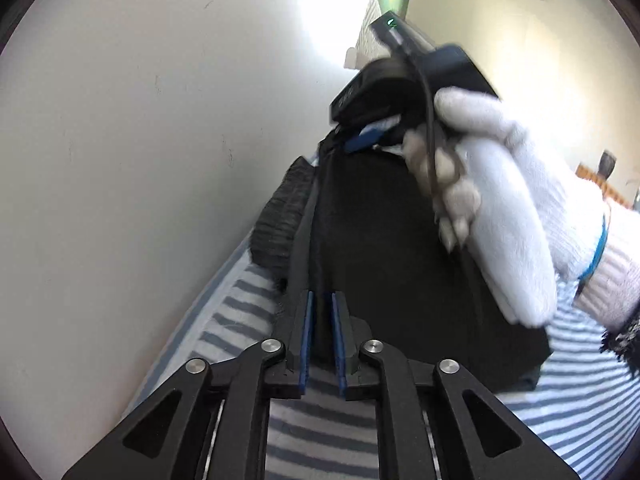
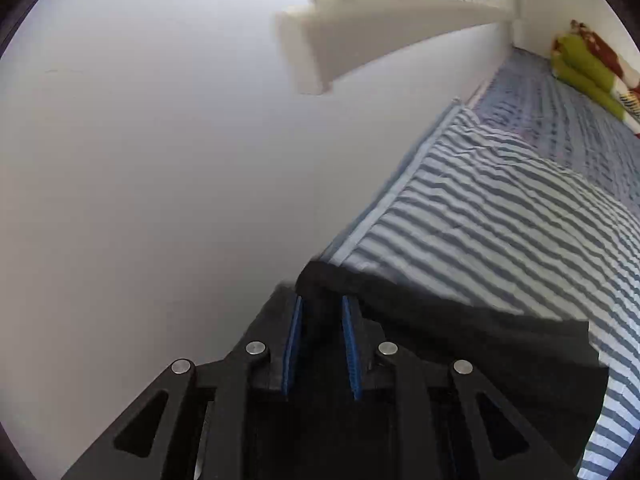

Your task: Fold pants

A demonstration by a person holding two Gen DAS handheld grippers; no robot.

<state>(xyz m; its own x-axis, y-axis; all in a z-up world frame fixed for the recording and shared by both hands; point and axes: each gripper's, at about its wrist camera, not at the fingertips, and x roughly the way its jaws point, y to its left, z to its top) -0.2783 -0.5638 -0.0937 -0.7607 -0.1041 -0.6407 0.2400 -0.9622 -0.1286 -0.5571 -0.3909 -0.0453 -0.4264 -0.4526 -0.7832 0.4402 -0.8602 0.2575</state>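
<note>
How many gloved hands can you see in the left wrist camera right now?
1: a white knit-gloved hand at the right of the left wrist view, wrapped around the other gripper's handle above the black pants. The person's other hand is out of view.

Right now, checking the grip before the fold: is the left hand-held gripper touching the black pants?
Touching. The left wrist view shows the left hand-held gripper pinching a fold of the black pants.

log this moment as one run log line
step: fold pants | left gripper: shut on black pants | right gripper: shut on pants edge | surface: striped bedding
</note>
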